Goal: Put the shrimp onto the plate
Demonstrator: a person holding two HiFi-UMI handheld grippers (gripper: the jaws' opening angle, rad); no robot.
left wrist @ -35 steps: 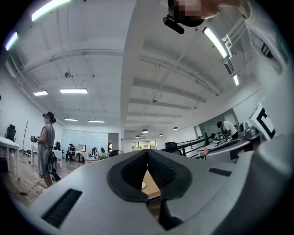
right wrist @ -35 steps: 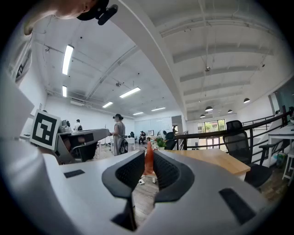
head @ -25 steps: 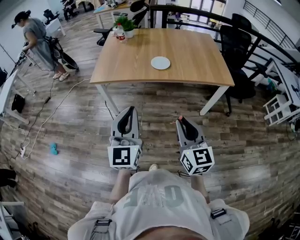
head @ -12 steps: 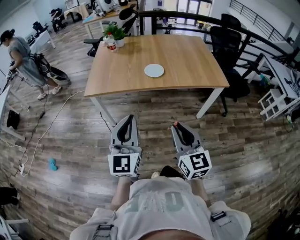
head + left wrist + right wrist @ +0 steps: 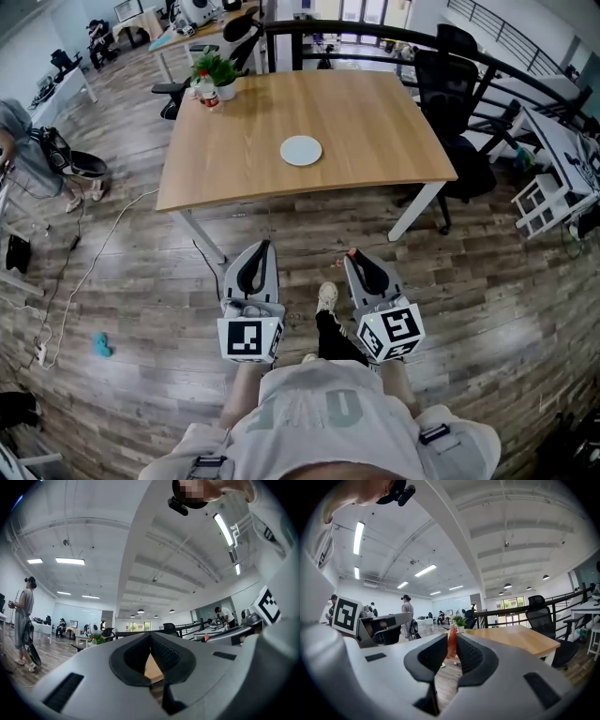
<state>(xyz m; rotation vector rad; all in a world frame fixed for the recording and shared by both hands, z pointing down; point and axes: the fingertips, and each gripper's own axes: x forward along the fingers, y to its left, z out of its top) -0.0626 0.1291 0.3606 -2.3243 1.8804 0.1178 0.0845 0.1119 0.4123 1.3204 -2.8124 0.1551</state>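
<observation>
A small white plate (image 5: 301, 150) lies near the middle of a wooden table (image 5: 234, 169) ahead of me, with nothing on it. My right gripper (image 5: 355, 256) is held over the floor short of the table. Its jaws are shut on an orange-red shrimp (image 5: 452, 644), which stands upright between the pads and pokes out at the tip (image 5: 352, 251). My left gripper (image 5: 257, 247) hangs beside it at the same height. In the left gripper view its fingertips (image 5: 150, 634) meet and hold nothing. The plate does not show in either gripper view.
A potted plant (image 5: 217, 68) and a bottle (image 5: 207, 97) stand at the table's far left corner. Black office chairs (image 5: 448, 82) stand at its right, with a white rack (image 5: 540, 202) beyond. A cable (image 5: 84, 274) and a blue object (image 5: 101, 346) lie on the floor at left. A person (image 5: 21, 141) stands far left.
The table and plate have come nearer in the head view, and a foot has stepped forward between the grippers. Both grippers keep their pose; the shrimp stays gripped.
</observation>
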